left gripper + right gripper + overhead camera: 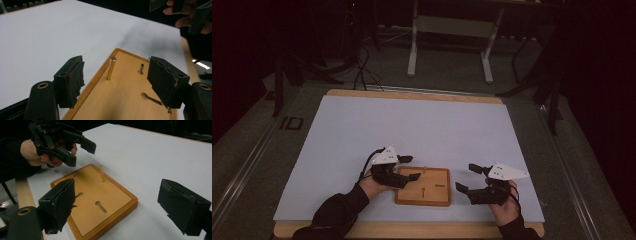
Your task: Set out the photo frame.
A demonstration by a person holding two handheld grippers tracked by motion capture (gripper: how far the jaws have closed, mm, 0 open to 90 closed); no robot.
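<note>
Wooden board point(432, 196), near edge of the white table point(412, 125), between the two grippers. One brass peg point(111, 68) stands upright by the board's far rim; two keyhole slots point(100, 206) lie bare. Left gripper point(115, 80): jaws part-open on either side of the peg, pads clear of it, nothing gripped. Right gripper point(125, 205): jaws wide, empty, just beside the board. Judged early: peg not yet grasped; lifting or moving it remains.
</note>
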